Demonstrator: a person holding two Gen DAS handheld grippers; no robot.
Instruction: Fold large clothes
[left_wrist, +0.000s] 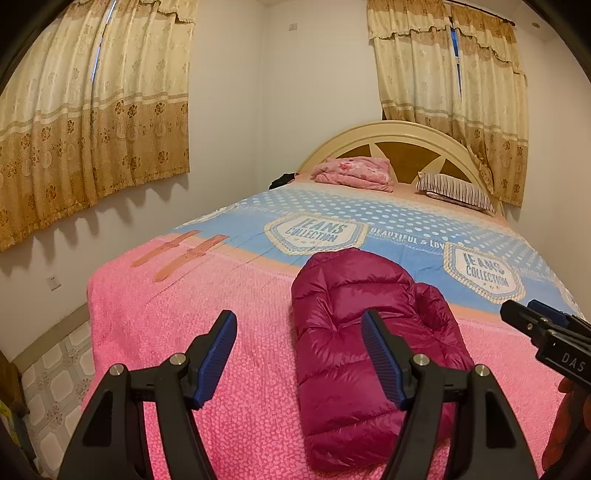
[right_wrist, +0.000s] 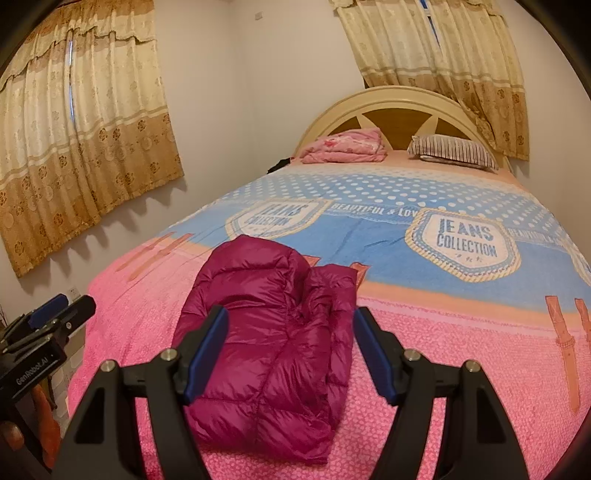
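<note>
The magenta puffer jacket (right_wrist: 273, 343) lies folded into a compact bundle on the pink end of the bed (right_wrist: 461, 354), near its foot. The left gripper (left_wrist: 299, 354) and right gripper (right_wrist: 291, 350) hover above it, the jaws of both wide apart and holding nothing. A pink folded blanket (left_wrist: 354, 171) and 1 striped pillow (left_wrist: 456, 192) rest by the headboard (left_wrist: 399, 131).

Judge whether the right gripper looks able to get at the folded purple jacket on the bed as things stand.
Probably yes. The right gripper is open and holds nothing, and the jacket lies directly ahead of it on the bedspread with nothing between. The left gripper sits off to the side.
</note>
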